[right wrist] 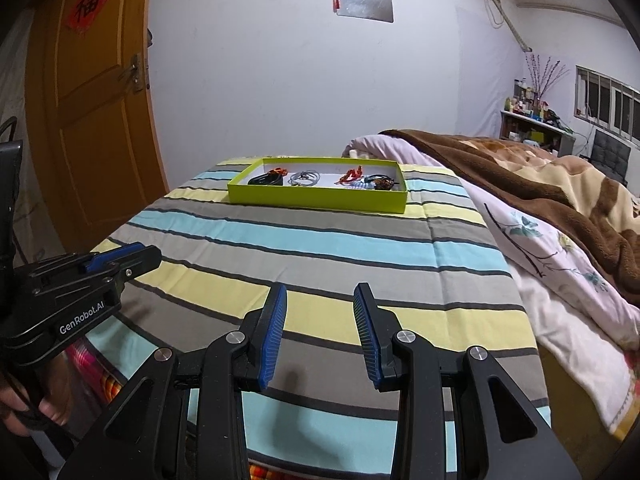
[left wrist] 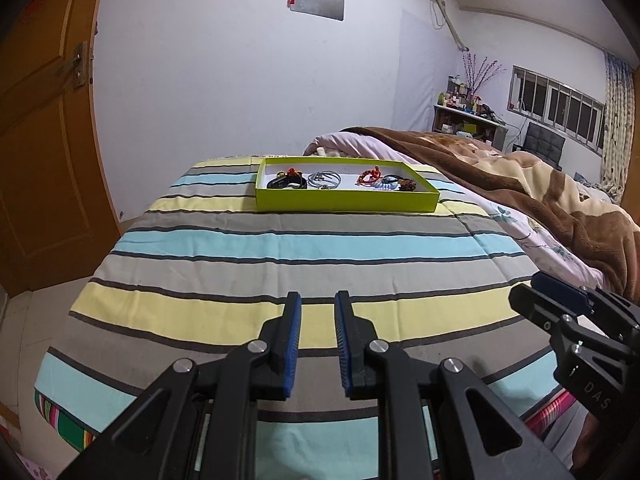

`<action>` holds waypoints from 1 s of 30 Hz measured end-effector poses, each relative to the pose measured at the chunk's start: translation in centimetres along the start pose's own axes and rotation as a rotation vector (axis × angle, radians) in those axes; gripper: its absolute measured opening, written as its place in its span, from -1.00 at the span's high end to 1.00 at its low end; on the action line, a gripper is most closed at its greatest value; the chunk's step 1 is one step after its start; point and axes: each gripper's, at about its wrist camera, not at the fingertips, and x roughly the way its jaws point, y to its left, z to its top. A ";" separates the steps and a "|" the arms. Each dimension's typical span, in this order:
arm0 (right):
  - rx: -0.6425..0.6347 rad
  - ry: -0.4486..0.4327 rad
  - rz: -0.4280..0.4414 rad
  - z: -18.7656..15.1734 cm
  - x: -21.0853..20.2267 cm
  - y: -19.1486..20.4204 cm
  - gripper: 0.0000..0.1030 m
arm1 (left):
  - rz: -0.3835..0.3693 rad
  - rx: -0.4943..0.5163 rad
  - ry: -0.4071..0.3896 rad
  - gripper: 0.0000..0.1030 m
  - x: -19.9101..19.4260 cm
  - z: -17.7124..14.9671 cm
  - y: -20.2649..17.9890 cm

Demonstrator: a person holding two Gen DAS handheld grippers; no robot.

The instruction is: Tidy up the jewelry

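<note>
- Jewelry lies in a shallow lime-green box at the far end of the striped cloth, well apart from both tools. In the box, from the left: a black piece with red and gold bits, a pair of silvery rings or bangles, a red braided piece, and a cluster of blue-white and dark items at the right end. The pieces are too small to name more closely.
- The box sits squarely on the cloth with its long side facing the tools; everything seen is inside it, nothing on the cloth around it.
- Left tool: fingers parallel with a narrow gap, holding nothing, hovering above the near stripes.
- Right tool: fingers splayed wider, also holding nothing, just beside the left tool at the near edge.
- To the right, a brown blanket is heaped on a floral quilt; a wooden door stands at the left.
- Judged step: either the very start or the end, with both tools back from the box. If work remains, the next move calls for a long forward reach and a narrow, precise pinch on thin, tangle-prone pieces, with the other tool perhaps steadying the light box.
</note>
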 end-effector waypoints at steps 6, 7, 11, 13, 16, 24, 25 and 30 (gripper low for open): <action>0.000 0.005 -0.003 0.0 0.0 0.0 0.31 | 0.006 -0.006 -0.002 0.66 -0.1 -0.1 0.2; 0.001 0.004 -0.004 0.0 0.0 0.0 0.31 | 0.007 -0.005 -0.001 0.66 -0.1 -0.1 0.1; 0.002 0.005 -0.005 0.0 0.0 0.0 0.31 | 0.007 -0.006 -0.001 0.66 -0.1 -0.2 0.2; 0.003 0.004 -0.008 0.0 0.0 -0.1 0.31 | 0.008 -0.005 -0.002 0.66 -0.1 -0.2 0.2; 0.004 0.004 -0.010 0.1 0.0 -0.2 0.31 | 0.010 -0.001 -0.001 0.66 -0.1 -0.2 0.2; 0.006 0.013 -0.011 0.1 0.2 -0.3 0.31 | 0.015 0.010 0.000 0.66 -0.2 -0.2 0.0; 0.006 0.014 -0.011 0.1 0.2 -0.3 0.31 | 0.015 0.010 0.001 0.66 -0.2 -0.2 0.0; 0.007 0.016 -0.009 0.0 0.1 -0.3 0.31 | 0.013 0.010 0.006 0.66 -0.2 -0.2 0.0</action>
